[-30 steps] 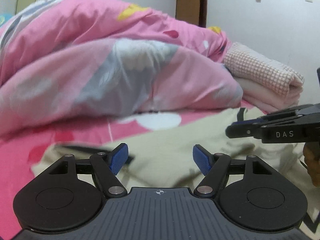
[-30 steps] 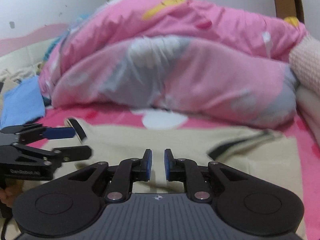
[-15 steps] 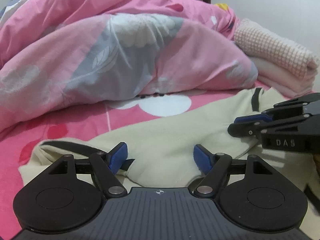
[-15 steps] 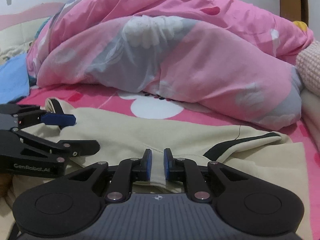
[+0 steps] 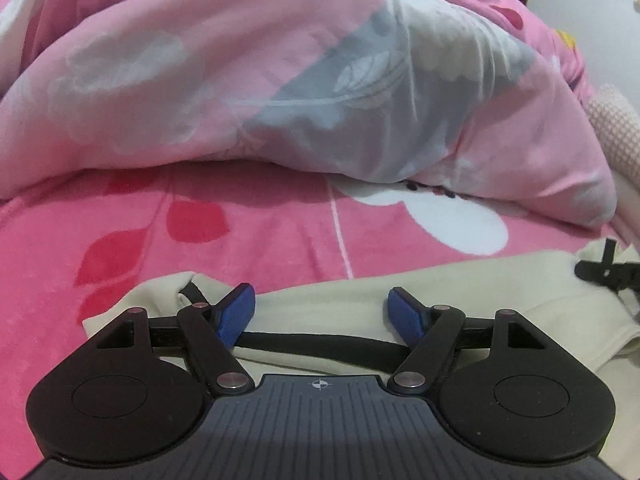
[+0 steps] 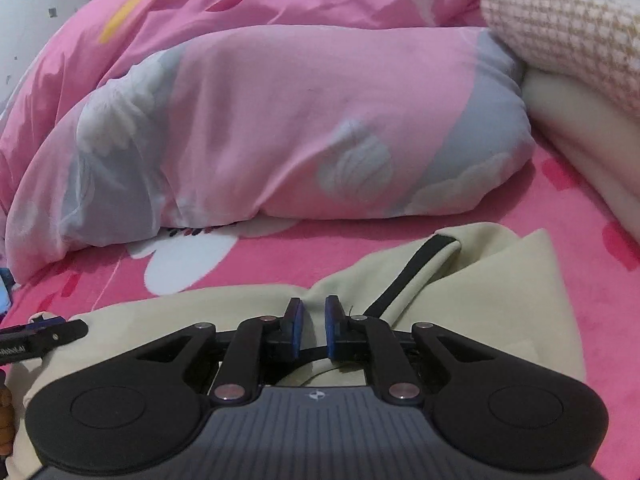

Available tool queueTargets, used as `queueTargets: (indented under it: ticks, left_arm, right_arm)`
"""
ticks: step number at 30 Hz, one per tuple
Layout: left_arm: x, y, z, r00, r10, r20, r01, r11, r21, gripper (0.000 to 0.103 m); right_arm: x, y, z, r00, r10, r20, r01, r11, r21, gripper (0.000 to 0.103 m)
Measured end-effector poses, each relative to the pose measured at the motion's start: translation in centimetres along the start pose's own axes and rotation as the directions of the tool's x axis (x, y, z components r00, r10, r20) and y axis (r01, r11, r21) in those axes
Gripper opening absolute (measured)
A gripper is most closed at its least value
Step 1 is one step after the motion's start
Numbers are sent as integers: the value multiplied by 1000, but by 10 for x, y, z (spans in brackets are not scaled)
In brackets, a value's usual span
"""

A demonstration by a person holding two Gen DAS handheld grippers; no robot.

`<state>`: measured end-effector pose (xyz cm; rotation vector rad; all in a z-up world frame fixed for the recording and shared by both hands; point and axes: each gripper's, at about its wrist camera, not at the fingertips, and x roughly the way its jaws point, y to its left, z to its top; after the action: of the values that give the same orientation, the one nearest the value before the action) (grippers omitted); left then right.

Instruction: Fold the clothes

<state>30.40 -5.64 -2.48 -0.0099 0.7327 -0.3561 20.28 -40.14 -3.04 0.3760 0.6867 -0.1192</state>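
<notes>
Left wrist view: my left gripper point(image 5: 322, 314) points down at a slant over a cream garment point(image 5: 360, 304) spread on a pink bedsheet point(image 5: 240, 240) printed with red leaves. Its blue pads point(image 5: 236, 314) stand wide apart, gripping nothing; a black trim band point(image 5: 316, 340) on the garment runs across beneath the gap between them. At the far right edge, the black tip of my right gripper point(image 5: 600, 272) hovers over the same cloth. Behind everything, a rumpled pink and grey duvet point(image 5: 280, 80) fills the background.

Right wrist view: my right gripper point(image 6: 312, 328) also tilts downward, over a raised ridge of the cream garment point(image 6: 480, 280) near a black-trimmed sleeve or strap point(image 6: 420, 264). Its jaws are closing, with only a narrow gap left between the pads. The cloth sits right behind that gap, but I cannot be sure any of it is pinched yet. My left gripper point(image 6: 44, 334) shows at the left edge. A folded waffle-knit blanket point(image 6: 560, 20) lies at the upper right.

As I judge it, folding has barely begun: the garment lies bunched and uneven, with no neat fold visible. Grasping, smoothing and folding all remain.
</notes>
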Motion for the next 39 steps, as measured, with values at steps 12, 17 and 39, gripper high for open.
queueTargets:
  ticks: [12,17,39]
  left_arm:
    - [-51,-57,-33,995,-72,68,48,954,296,84]
    - [-46,-60,-41,996,-26,80,1,955,296,92]
    - [-40,-50,-48,997,-26,73,11,979,206,102]
  right_arm:
    - [-62,70,-38,993,88,82,-62,958,-279,23]
    - [-44,89,-57,998,-13,60,36,918,-394,23]
    - [-77,47,1,993,79,87,-66,987,-149,25]
